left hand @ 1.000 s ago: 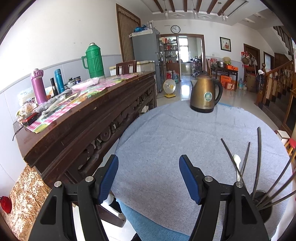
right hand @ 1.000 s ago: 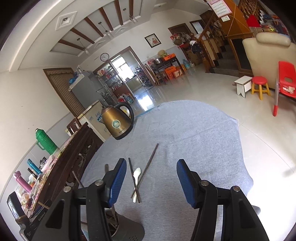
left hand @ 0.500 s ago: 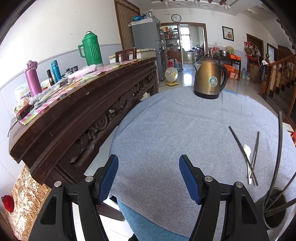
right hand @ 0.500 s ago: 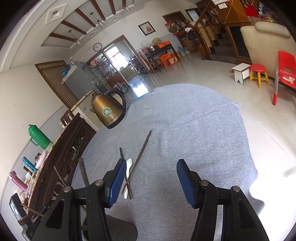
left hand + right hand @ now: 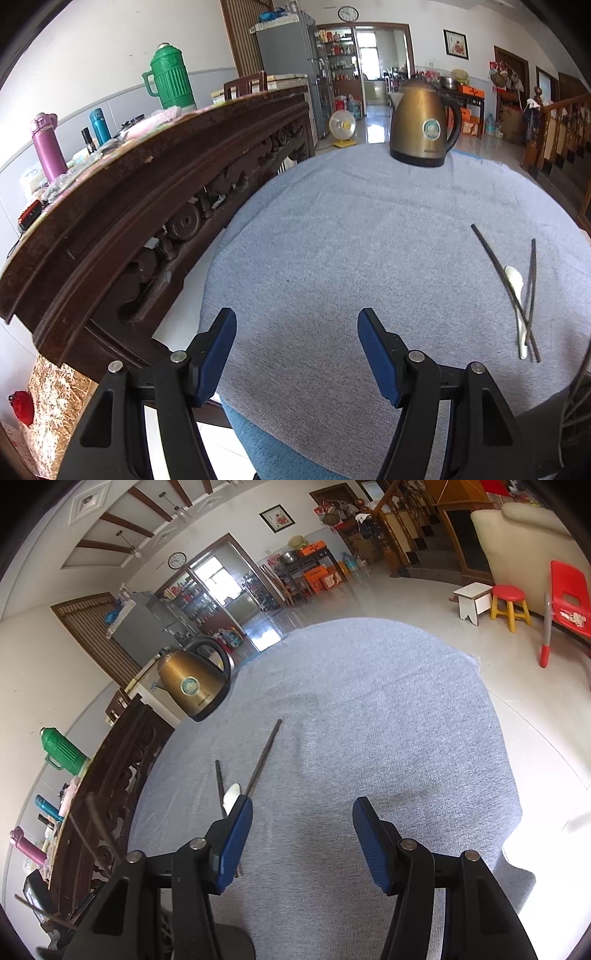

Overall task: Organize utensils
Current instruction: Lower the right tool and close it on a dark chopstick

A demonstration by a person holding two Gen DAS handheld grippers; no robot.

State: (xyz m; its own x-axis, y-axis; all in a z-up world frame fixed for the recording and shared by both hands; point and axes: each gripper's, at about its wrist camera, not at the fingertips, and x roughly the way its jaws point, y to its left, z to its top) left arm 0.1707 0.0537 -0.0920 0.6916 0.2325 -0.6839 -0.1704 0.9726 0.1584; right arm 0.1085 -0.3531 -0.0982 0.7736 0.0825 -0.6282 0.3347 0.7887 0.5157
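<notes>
A round worktop (image 5: 369, 229) covered in a pale blue-grey cloth fills the middle of the room. Two handheld grippers hover over its near edge, each with black arms and blue-padded fingers.

The left gripper (image 5: 297, 354) is spread wide and holds nothing; only bare cloth lies between its fingers. The right gripper (image 5: 302, 840) is also spread wide and empty.

The loose utensils lie together on the cloth, to the right of the left gripper and just ahead of the right gripper's left finger. They are two dark chopsticks (image 5: 500, 273) and a small white spoon (image 5: 517, 291). The chopsticks spread apart at their far ends and cross near the spoon's handle, and the longer one lies across the spoon's bowl. From the right wrist view, the right gripper's left finger hides the near ends of the chopsticks (image 5: 264, 755) and most of the spoon (image 5: 232, 794).

A dark utensil holder (image 5: 225, 941) stands at the near edge of the worktop, below the right gripper's left finger, with thin dark sticks fanning out to its left.

A bronze-coloured electric kettle (image 5: 424, 125) stands at the far side of the worktop, well apart from the utensils. A long carved dark wooden sideboard (image 5: 147, 206) runs along the left, carrying a green thermos jug (image 5: 170, 79), a purple flask (image 5: 47, 146) and a teal flask (image 5: 99, 125).
</notes>
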